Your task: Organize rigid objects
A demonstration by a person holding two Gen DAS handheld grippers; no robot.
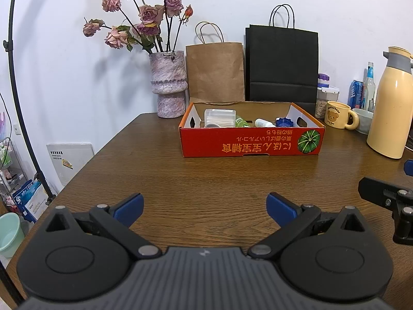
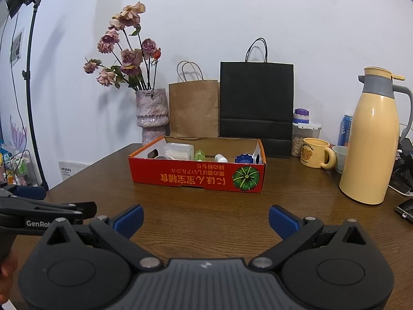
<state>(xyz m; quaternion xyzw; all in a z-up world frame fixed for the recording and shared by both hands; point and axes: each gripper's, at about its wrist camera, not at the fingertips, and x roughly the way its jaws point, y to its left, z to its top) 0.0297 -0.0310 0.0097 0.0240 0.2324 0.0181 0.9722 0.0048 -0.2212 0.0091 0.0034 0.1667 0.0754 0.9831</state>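
Sitting in the red box (image 1: 251, 142) were a clear case (image 1: 220, 117), small bottles (image 1: 263, 123) and a blue cap (image 1: 284, 122), so sorting looked nearly finished. Both the left gripper (image 1: 205, 208) and right gripper (image 2: 206, 218) hovered over bare table (image 1: 206, 175), fingers spread, empty.

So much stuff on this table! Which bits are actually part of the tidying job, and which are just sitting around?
Part of the job:
red cardboard box
clear plastic container
green bottle
white bottle
blue cap
left tongs, open
right tongs, open

Just sitting around:
vase of dried roses
brown bag
black bag
bear mug
yellow thermos
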